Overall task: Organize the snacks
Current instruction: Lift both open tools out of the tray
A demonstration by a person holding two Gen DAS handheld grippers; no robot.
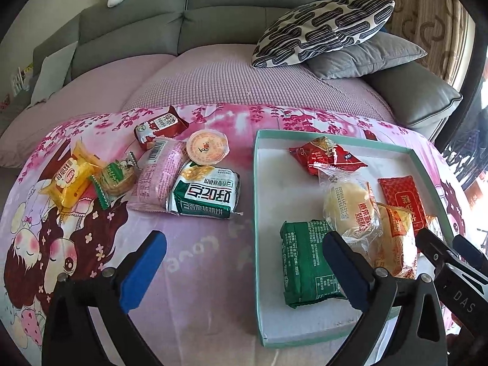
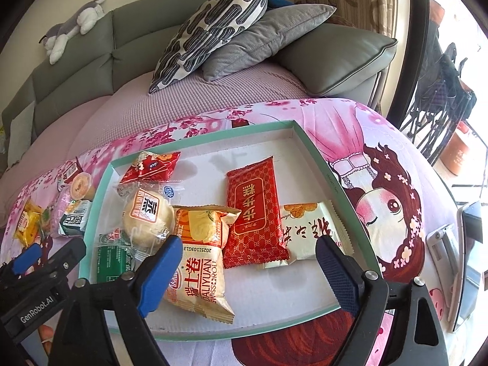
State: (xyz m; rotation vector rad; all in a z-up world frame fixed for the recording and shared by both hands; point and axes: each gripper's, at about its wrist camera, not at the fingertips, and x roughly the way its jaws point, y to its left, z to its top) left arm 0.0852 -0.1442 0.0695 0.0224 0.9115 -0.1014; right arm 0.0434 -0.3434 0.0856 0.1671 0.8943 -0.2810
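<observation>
A shallow teal-rimmed tray (image 1: 256, 201) (image 2: 311, 149) lies on the pink cartoon cloth. It holds a green packet (image 1: 308, 262), a clear-wrapped bun (image 1: 350, 210) (image 2: 146, 216), a swiss roll bag (image 2: 198, 262), a red packet (image 2: 253, 210), a small red packet (image 1: 326, 152) and a white packet (image 2: 308, 225). Left of the tray lie a green-white walnut biscuit pack (image 1: 207, 193), a pink packet (image 1: 158, 177), a jelly cup (image 1: 207, 148), a yellow packet (image 1: 71, 181) and a dark red packet (image 1: 160, 126). My left gripper (image 1: 244, 262) is open and empty over the tray's left edge. My right gripper (image 2: 247, 262) is open and empty above the tray's snacks.
A grey sofa with a pink cover (image 1: 213, 82) stands behind the cloth, with a patterned cushion (image 1: 323, 30) and a grey one (image 1: 363, 55). A plush toy (image 2: 73, 27) lies on the backrest. A phone on a stand (image 2: 466, 262) is at the right edge.
</observation>
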